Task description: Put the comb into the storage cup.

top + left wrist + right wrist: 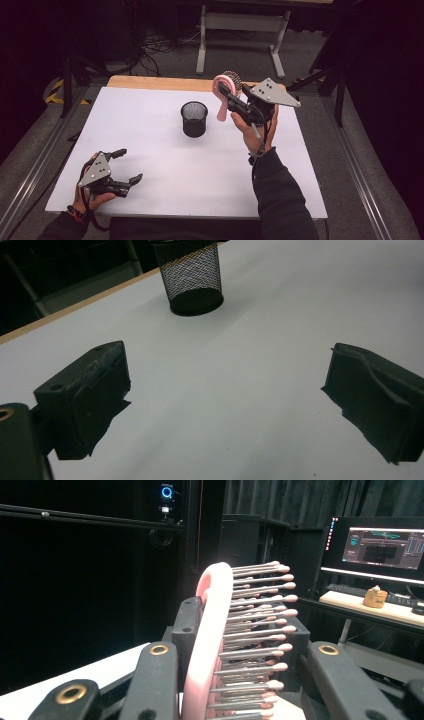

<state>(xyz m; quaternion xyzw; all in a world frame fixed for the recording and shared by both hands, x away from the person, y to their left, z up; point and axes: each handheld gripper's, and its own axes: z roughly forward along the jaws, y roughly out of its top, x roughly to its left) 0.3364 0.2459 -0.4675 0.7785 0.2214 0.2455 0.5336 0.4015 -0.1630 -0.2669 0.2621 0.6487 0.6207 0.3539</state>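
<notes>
A pink hairbrush (223, 95) with dark bristles is held up in the air by my right gripper (234, 100), which is shut on it to the right of the cup. In the right gripper view the pink hairbrush (210, 635) stands edge-on between the two black jaws, its metal pins pointing right. A black mesh cup (194, 118) stands upright near the middle of the white table (160, 165). My left gripper (126, 165) rests low at the near left with its jaws wide apart and nothing between them. In the left gripper view the mesh cup (192, 277) stands far ahead.
A wooden strip (150, 82) edges the table's far side. Behind it stands a grey metal frame (240, 35) with cables on the floor. In the right gripper view a lit monitor (382, 542) sits on a desk at the right.
</notes>
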